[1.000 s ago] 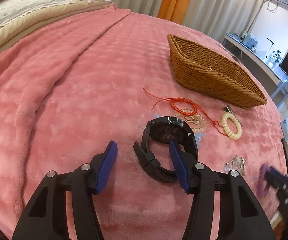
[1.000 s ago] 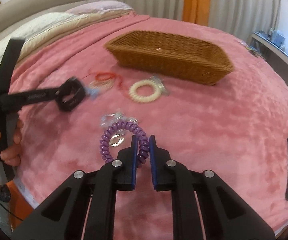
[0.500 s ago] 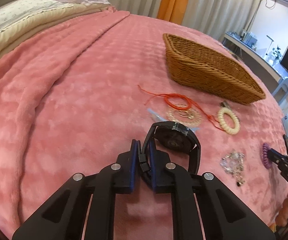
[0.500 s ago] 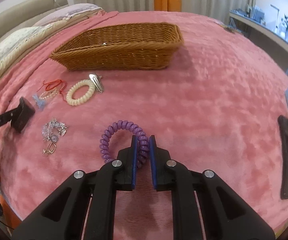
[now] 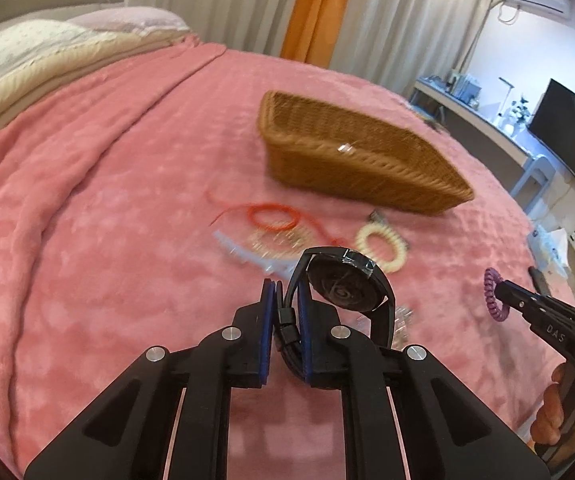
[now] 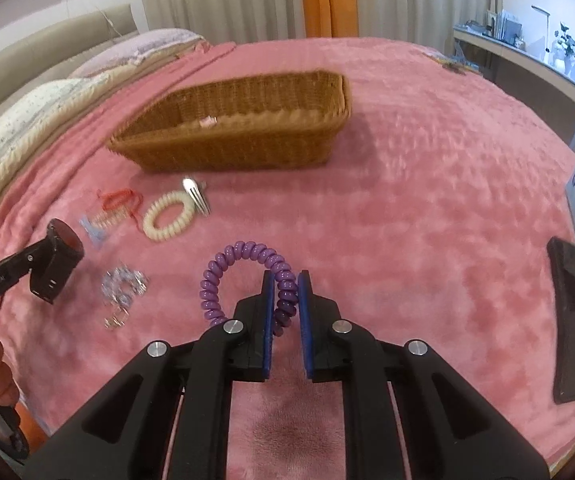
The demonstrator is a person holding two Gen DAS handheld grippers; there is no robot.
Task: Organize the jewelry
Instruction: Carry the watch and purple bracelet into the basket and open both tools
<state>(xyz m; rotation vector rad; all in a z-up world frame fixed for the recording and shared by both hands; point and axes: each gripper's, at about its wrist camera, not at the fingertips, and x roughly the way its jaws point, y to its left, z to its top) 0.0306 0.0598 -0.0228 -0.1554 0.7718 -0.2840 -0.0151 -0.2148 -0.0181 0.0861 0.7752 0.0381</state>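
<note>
- Bed under a pink plush blanket [image 6: 427, 184]; pillows at the head, curtains behind, a desk [image 5: 499, 136] along the far wall.
- Wicker basket [image 6: 239, 148] sits mid-bed, open side up.
- Just before it, loose: red cord bracelet [image 5: 271, 216], cream coil band [image 6: 165, 220], silver hair clip [image 6: 196, 196], crystal piece [image 6: 121, 284].
- Left hand-held gripper [image 5: 285, 320] clamps a black watch [image 5: 343, 288] by its strap, lifted off the blanket.
- Right hand-held gripper [image 6: 285, 308] pinches a purple coil band [image 6: 243, 268].
- Black phone [image 6: 573, 312] lies near the right bed edge; broad bare blanket right of the basket.
</note>
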